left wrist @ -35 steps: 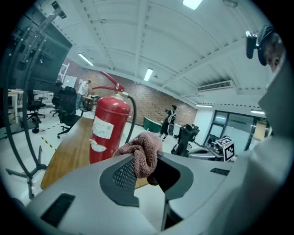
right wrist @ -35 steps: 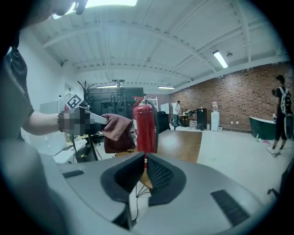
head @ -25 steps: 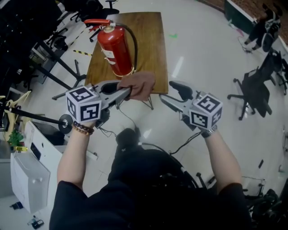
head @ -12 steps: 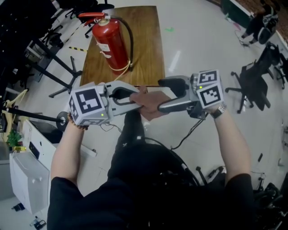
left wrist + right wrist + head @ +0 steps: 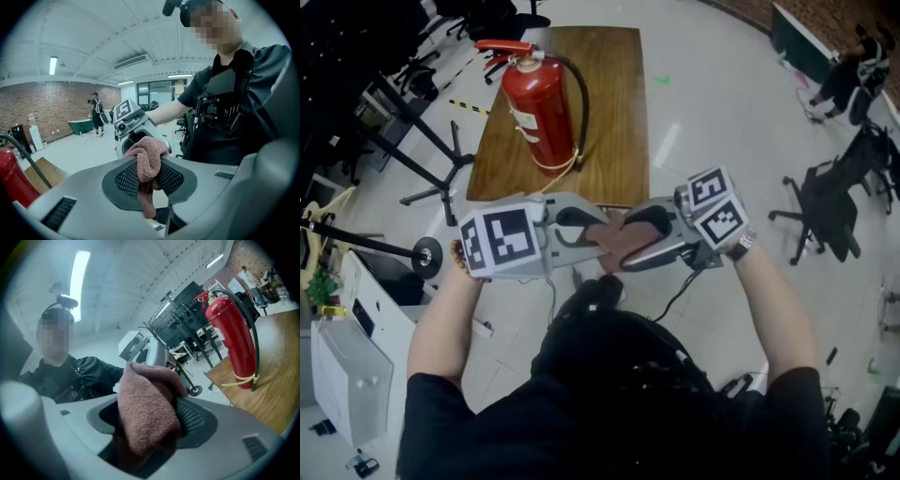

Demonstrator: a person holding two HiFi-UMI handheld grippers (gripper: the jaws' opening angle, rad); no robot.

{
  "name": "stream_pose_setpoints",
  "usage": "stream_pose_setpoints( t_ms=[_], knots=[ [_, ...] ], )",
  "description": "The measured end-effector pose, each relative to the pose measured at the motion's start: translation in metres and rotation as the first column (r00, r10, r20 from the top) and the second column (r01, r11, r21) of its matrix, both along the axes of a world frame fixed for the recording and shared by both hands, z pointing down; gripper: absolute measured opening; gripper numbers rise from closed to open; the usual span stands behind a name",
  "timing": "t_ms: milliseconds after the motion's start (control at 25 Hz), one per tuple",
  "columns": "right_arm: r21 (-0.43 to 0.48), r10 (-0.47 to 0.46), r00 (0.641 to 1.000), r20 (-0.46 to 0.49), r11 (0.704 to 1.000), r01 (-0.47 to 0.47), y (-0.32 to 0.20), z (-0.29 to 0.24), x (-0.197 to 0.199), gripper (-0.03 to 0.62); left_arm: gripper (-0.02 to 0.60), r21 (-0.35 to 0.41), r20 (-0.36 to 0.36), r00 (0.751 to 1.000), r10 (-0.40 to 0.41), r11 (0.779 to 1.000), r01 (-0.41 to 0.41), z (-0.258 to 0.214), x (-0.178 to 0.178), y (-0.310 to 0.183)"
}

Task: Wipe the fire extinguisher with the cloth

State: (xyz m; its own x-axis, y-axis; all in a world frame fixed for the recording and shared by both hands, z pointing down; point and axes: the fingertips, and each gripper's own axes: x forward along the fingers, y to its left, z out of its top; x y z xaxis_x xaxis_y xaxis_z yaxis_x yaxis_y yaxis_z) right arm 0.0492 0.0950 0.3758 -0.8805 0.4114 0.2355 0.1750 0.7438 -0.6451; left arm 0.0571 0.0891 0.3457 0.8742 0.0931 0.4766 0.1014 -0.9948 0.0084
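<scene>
Our left gripper [image 5: 151, 180] pinches the cloth [image 5: 147, 404]; the wider jaws of our right gripper [image 5: 150, 423], just closing, straddle it, near the fire extinguisher [image 5: 542, 103]

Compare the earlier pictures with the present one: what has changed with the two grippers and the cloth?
The right gripper swung in from the right to meet the left gripper; its jaws have just been closing around the cloth, firm grip unclear. The left gripper stays shut on the cloth. The fire extinguisher stays upright on the table, untouched.
</scene>
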Motion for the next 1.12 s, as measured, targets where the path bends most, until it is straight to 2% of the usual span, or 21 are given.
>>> stream_pose_setpoints(
  t_ms=[200, 400, 640, 800, 1120],
  knots=[
    [0.063, -0.055, 0.998, -0.001, 0.997, 0.055, -0.030, 0.006, 0.003, 0.195, 0.072, 0.022, 0.024, 0.999, -0.033, 0.999, 0.033, 0.010, 0.002, -0.033],
    [0.147, -0.068, 0.998, 0.014, 0.987, 0.066, -0.067, 0.007, 0.000, 0.117, 0.077, 0.013, 0.003, 0.993, -0.119, 0.993, 0.119, 0.010, -0.004, -0.076],
    [0.240, -0.060, 0.998, 0.029, 0.970, 0.051, -0.124, -0.002, -0.003, 0.091, 0.122, 0.017, -0.028, 0.965, -0.262, 0.965, 0.262, 0.003, -0.017, -0.136],
    [0.298, -0.056, 0.998, 0.026, 0.954, 0.046, -0.159, -0.007, -0.001, 0.089, 0.151, 0.015, -0.041, 0.931, -0.364, 0.931, 0.364, -0.001, -0.037, -0.169],
    [0.336, -0.014, 0.998, 0.068, 0.942, -0.009, -0.227, -0.028, 0.006, 0.089, 0.152, -0.024, -0.088, 0.862, -0.499, 0.866, 0.499, -0.008, -0.063, -0.206]
  ],
)
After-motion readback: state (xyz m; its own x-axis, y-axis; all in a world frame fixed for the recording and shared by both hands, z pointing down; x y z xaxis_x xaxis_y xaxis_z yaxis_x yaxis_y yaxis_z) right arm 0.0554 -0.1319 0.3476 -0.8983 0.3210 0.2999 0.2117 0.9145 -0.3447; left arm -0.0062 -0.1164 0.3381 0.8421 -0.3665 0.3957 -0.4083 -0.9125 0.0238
